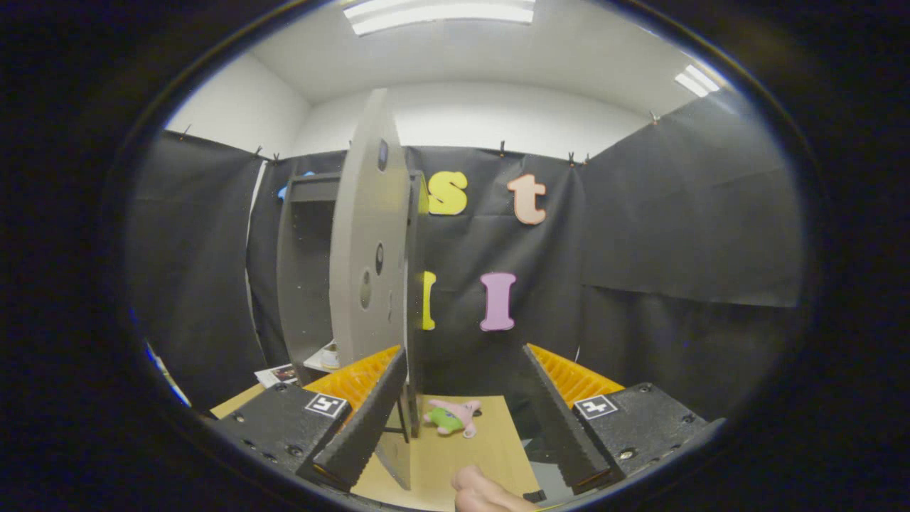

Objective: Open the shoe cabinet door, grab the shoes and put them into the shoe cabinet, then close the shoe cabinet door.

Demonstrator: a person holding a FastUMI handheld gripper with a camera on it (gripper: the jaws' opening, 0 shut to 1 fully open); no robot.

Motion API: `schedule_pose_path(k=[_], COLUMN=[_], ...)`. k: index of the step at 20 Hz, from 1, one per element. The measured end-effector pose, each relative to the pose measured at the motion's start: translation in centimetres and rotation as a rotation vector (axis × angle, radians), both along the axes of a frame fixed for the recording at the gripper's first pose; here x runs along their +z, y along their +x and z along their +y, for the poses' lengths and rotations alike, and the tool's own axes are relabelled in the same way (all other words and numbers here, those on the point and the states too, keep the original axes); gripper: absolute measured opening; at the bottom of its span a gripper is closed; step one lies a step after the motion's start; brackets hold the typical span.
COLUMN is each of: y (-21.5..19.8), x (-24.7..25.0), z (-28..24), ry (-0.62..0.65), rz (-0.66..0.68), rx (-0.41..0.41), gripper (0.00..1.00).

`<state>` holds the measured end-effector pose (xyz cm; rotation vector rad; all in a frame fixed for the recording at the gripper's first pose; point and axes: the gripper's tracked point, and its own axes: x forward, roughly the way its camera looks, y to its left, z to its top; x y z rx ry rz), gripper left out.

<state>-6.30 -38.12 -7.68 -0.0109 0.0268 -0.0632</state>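
In the gripper view, the gripper (462, 419) has its two fingers (366, 419) wide apart, and nothing is held between them. The shoe cabinet (306, 270) stands far on the left, against the black cloth wall. Its door (370, 235) is open and swings out toward the camera, so its grey panel with round holes is seen almost edge-on. The lower edge of the door comes down just beside the left finger, on its inner side; whether the two touch is not clear. Inside the cabinet, low on a shelf and behind the door, a pale thing (329, 355) shows partly; it can be a shoe, but it is too small to tell.

On the wooden table (483, 448), between the fingers and a little beyond their tips, lies a small plush toy (452, 417), pink and green. Near the camera, between the fingers, a part of a person's hand (483, 494) enters from below. Left of the cabinet foot a flat printed sheet (279, 374) lies on the table.
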Motion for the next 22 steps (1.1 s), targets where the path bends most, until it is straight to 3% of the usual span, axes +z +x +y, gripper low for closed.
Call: schedule_pose_path(k=[7,10,14,22], y=[6.5,7.1,6.8,7.4], x=[-7.5,-8.7,-8.6,-9.4], z=[-1.2,1.9,4.1,14.0], ry=[0.066,0.071,0.010,0.032], rz=[0.146,0.165,0.137,0.201], rx=[0.085,0.175,0.154,0.240], gripper=[0.99,0.98,0.94,0.93])
